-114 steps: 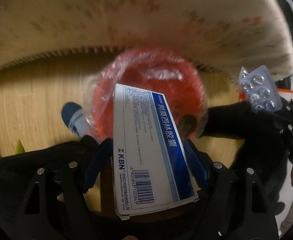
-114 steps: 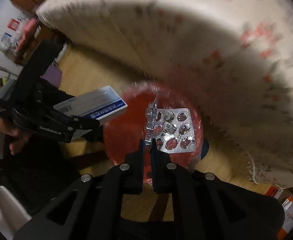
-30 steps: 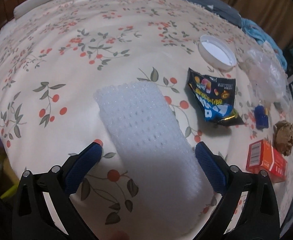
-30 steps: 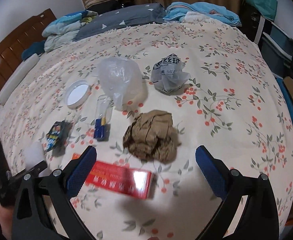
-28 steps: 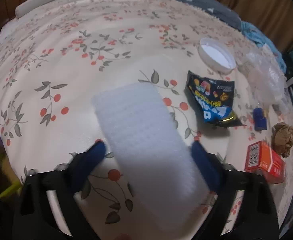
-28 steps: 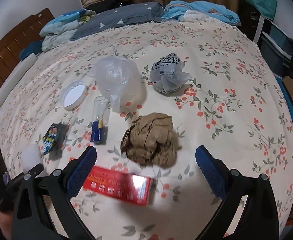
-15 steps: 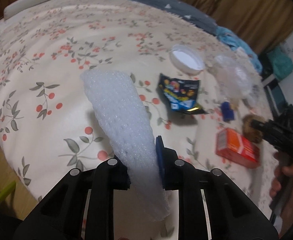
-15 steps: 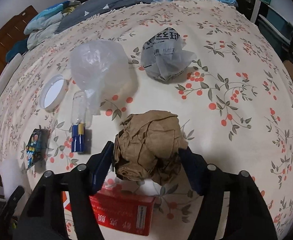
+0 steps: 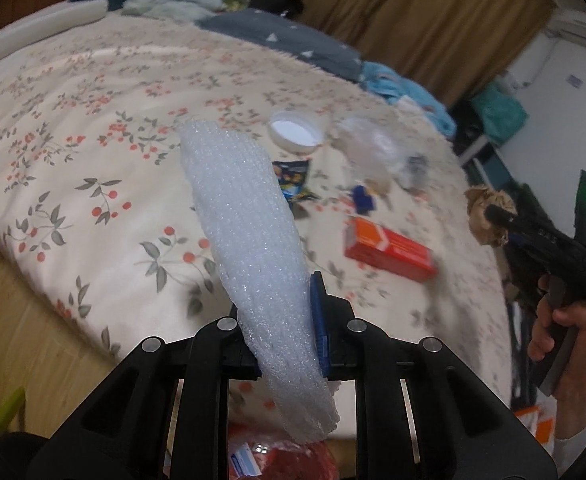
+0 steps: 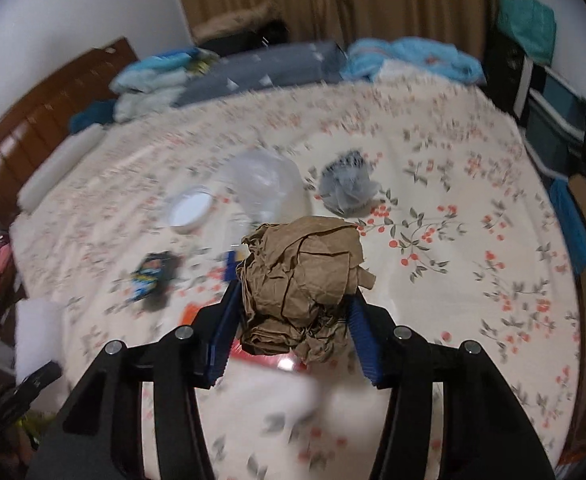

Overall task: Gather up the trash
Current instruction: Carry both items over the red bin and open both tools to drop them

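My left gripper (image 9: 281, 320) is shut on a white foam net sleeve (image 9: 249, 248) and holds it lifted above the bed edge. My right gripper (image 10: 293, 320) is shut on a crumpled brown paper ball (image 10: 301, 280), lifted off the bed; the ball also shows in the left wrist view (image 9: 487, 216). On the floral bedspread (image 9: 93, 128) lie a red box (image 9: 389, 250), a dark snack wrapper (image 9: 293, 178), a white lid (image 9: 295, 132), a clear plastic bag (image 10: 265, 184), a crumpled grey bag (image 10: 347, 190) and a small blue item (image 9: 363, 200).
A red bag with trash in it (image 9: 285, 460) sits below my left gripper. Wooden floor (image 9: 21, 340) lies left of the bed. Pillows and folded bedding (image 10: 253, 68) are at the far end. Shelves (image 10: 549, 96) stand on the right.
Both grippers have lifted their loads up off the bed and pulled back. The right gripper has closed fully on the paper ball and raised it.
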The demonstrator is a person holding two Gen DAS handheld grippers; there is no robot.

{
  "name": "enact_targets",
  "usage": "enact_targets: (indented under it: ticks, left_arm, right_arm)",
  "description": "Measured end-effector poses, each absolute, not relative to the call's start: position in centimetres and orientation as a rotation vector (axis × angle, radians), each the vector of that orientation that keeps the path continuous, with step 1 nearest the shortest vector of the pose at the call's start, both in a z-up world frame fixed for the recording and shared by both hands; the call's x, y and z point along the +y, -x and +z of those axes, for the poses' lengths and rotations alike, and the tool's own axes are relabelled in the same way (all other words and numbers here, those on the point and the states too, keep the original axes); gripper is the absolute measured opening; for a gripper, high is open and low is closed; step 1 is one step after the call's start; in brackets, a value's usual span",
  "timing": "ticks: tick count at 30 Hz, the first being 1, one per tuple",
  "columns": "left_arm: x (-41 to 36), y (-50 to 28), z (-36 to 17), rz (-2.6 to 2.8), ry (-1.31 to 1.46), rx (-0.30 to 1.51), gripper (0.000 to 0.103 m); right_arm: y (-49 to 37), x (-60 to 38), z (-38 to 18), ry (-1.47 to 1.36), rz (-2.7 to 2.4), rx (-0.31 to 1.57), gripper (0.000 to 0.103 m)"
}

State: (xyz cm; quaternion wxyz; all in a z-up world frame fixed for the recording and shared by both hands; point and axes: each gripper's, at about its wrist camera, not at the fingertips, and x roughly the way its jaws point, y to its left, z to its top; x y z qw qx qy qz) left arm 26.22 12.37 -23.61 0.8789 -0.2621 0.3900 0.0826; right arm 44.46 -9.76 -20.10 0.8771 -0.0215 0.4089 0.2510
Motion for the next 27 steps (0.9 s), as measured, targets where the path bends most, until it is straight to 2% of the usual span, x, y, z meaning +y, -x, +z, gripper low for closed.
enact_targets:
  ticks: [12, 20, 27]
  left_arm:
    - [7.8, -16.9, -17.3, 0.031, 0.400, 0.760, 0.019]
    - [5.8, -11.7, -15.9, -0.017, 0.343, 0.775, 0.019]
    - [4.6, -9.1, -18.5, -0.056, 0.336, 0.878, 0.019]
  right_arm:
    - [-28.5, -16.6, -12.0, -0.001, 0.644, 0.686, 0.052]
    - [-20.1, -18.4, -11.7, 0.033, 0.704, 0.689, 0.052]
    - [-15.8, -18.1, -13.8, 0.071, 0.737, 0.756, 0.052]
